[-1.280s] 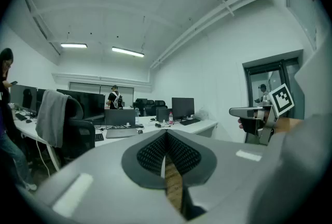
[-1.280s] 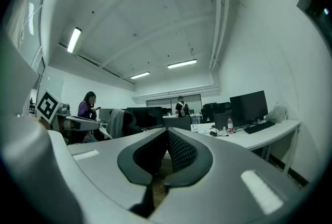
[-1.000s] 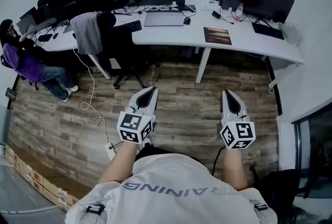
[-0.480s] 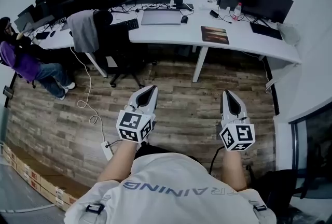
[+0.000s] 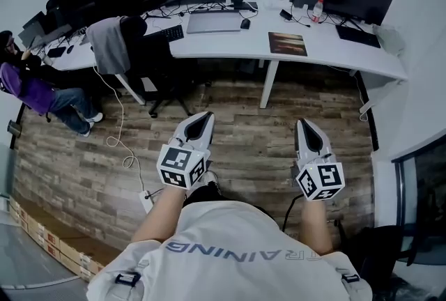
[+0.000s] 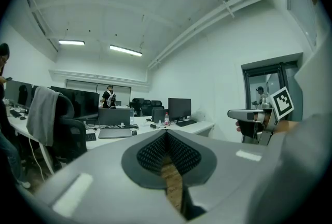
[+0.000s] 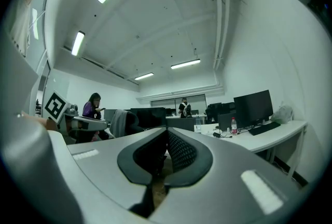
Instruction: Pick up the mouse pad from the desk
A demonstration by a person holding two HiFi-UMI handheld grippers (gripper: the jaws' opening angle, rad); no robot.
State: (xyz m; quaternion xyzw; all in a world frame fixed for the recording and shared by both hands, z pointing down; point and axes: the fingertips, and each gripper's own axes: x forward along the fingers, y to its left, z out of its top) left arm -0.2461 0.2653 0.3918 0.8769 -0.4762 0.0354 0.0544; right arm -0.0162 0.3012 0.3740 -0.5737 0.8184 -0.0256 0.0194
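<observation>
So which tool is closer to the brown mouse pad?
Right. The right tool points almost straight at the mouse pad, well short of the desk; the left tool sits farther off to its left.

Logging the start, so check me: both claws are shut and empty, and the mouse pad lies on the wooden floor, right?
Not quite. The mouse pad lies on the white desk, not on the floor, as the head view shows. The left claw and the right claw are indeed shut and empty.
</observation>
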